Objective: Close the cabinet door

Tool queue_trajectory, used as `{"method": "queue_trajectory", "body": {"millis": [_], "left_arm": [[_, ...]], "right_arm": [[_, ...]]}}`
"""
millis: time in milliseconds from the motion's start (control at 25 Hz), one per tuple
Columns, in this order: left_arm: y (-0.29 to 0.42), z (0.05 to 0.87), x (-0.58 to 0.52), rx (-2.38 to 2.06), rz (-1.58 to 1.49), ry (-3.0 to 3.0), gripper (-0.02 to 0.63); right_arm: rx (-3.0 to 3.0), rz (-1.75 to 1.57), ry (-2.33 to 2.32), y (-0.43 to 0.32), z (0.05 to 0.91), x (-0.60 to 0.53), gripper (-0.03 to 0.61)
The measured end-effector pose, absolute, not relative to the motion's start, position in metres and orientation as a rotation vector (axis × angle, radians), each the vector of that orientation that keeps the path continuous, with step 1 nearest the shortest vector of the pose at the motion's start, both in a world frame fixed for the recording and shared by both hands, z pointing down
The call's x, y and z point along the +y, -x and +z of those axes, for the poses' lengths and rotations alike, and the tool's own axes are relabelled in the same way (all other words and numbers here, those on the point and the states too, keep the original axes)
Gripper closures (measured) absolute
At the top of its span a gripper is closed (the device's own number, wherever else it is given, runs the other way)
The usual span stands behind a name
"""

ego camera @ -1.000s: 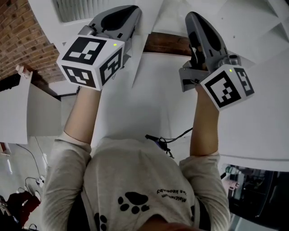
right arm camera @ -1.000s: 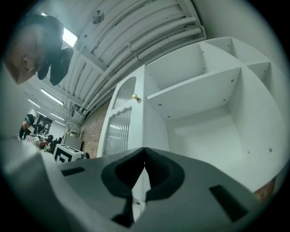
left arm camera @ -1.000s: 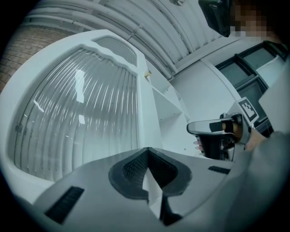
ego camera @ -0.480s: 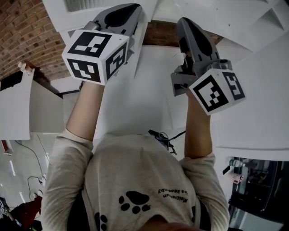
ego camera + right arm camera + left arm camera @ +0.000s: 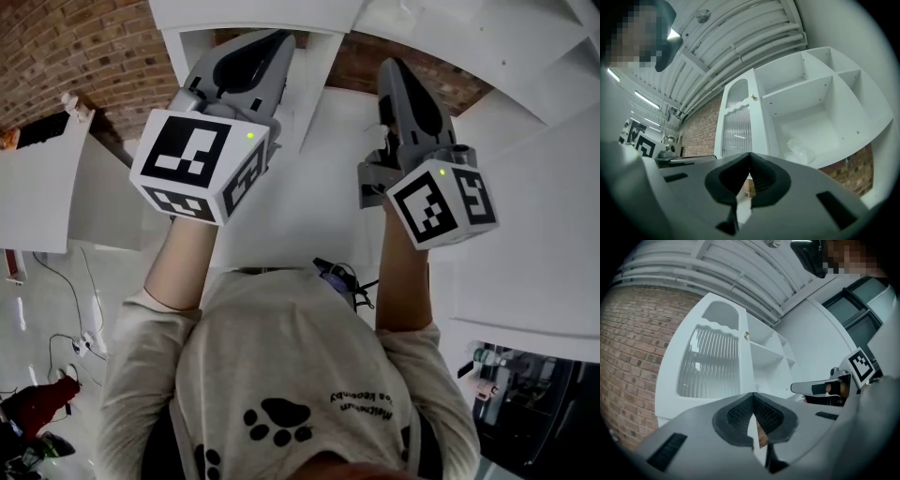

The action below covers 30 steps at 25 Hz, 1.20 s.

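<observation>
Against a brick wall [image 5: 633, 357], a white cabinet [image 5: 834, 82] is standing with its shelves uncovered, so the job is looking not yet done. The door [image 5: 738, 126], arched and fitted with a ribbed pane, is showing just left of the bare shelves in the right gripper view. Which way it is hinged cannot be told from here.

A person is holding both arms up towards it. The left tool [image 5: 753, 395] is fully pinched together with nothing in it, and the right tool [image 5: 750, 154] is likewise clamped shut on nothing. Both are well apart from the door and touching no part of the cabinet.

A small knob [image 5: 751, 96] is sitting on the door's edge nearest the shelves. What looks like crumpled clear plastic [image 5: 801, 150] is lying on a lower shelf.

The risks from here are looking plain enough. A push from closed tips on the ribbed pane, not the frame, could be loading the pane or skidding across its ridges. Too brisk a shove could be slamming the door and bouncing it back open. A tip lingering at the closing edge could be getting trapped, and the plastic, if it is overhanging the shelf, could be keeping the door ajar.
</observation>
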State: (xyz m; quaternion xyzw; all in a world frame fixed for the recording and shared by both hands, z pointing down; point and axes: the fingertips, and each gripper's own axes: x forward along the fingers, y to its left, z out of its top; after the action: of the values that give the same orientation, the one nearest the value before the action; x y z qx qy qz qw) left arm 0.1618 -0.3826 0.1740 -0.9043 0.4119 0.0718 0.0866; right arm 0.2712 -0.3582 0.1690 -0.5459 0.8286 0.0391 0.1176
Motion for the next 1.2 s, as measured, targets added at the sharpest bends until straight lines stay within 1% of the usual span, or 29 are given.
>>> {"method": "queue_trajectory", "body": {"millis": [200, 400, 720, 1200], "left_arm": [[-0.146, 0.192, -0.366, 1.318, 0.189, 2.637, 0.604], [-0.145, 0.221, -0.353, 1.384, 0.154, 2.636, 0.604], [-0.139, 0.255, -0.33, 1.472, 0.082, 2.58, 0.604], [-0.141, 0.309, -0.309, 1.512, 0.004, 2.651, 0.604]], "right_arm": [[2.424, 0.118, 1.617, -0.266, 0.187, -0.345, 0.569], [2.442, 0.083, 1.615, -0.262, 0.213, -0.332, 0.569], [2.495, 0.205, 1.739, -0.254, 0.254, -0.318, 0.569], [2.577, 0.218, 1.78, -0.232, 0.304, -0.299, 0.569]]}}
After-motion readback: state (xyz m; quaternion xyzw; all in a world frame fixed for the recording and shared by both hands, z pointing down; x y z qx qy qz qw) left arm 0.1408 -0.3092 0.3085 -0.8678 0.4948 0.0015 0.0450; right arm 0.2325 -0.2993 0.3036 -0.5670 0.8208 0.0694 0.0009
